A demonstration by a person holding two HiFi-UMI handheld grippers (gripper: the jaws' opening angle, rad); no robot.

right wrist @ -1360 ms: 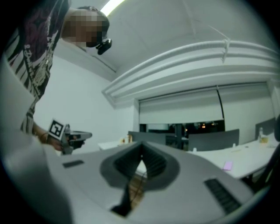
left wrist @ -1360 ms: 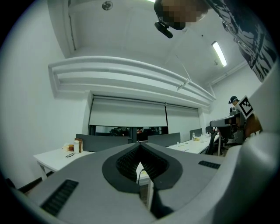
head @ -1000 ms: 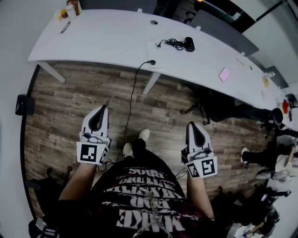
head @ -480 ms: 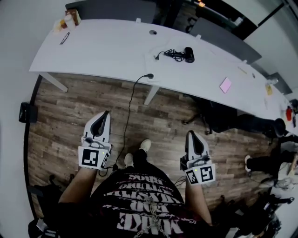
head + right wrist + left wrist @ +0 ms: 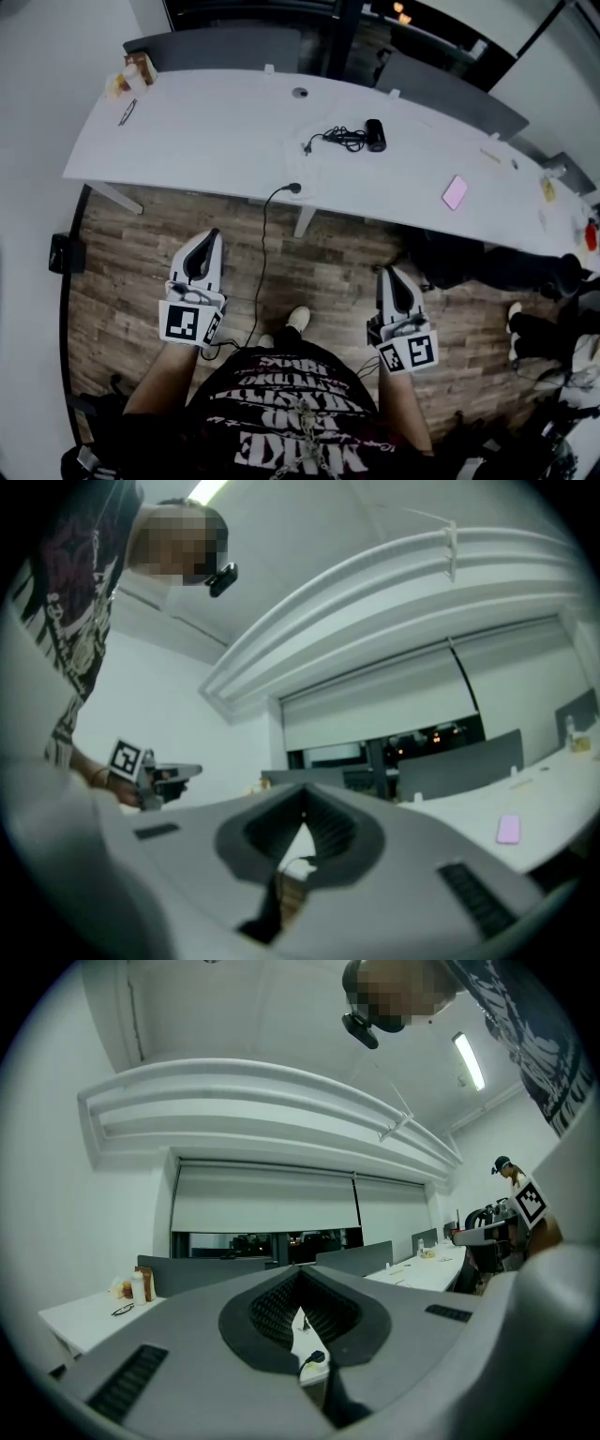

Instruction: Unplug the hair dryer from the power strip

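Observation:
A black hair dryer [image 5: 377,134] lies on the long white table [image 5: 206,131], its coiled cord [image 5: 339,140] trailing left of it. I cannot make out the power strip against the white top. A black plug [image 5: 294,187] sits at the table's front edge, and its cable [image 5: 261,262] hangs to the floor. In the left gripper view the same plug [image 5: 314,1357] shows through the jaws. My left gripper [image 5: 206,238] and right gripper [image 5: 387,274] are held level over the wooden floor, well short of the table. Both are shut with nothing in them.
A pink pad [image 5: 455,192] lies on the table's right part, glasses [image 5: 126,112] and bottles [image 5: 131,73] at its far left. A black chair [image 5: 469,258] stands under the table at right, a slanted table leg [image 5: 302,220] ahead, a black box [image 5: 67,253] on the floor at left.
The person has walked forward: the table and hair dryer are nearer to both grippers. The grippers keep their level pose and stay shut.

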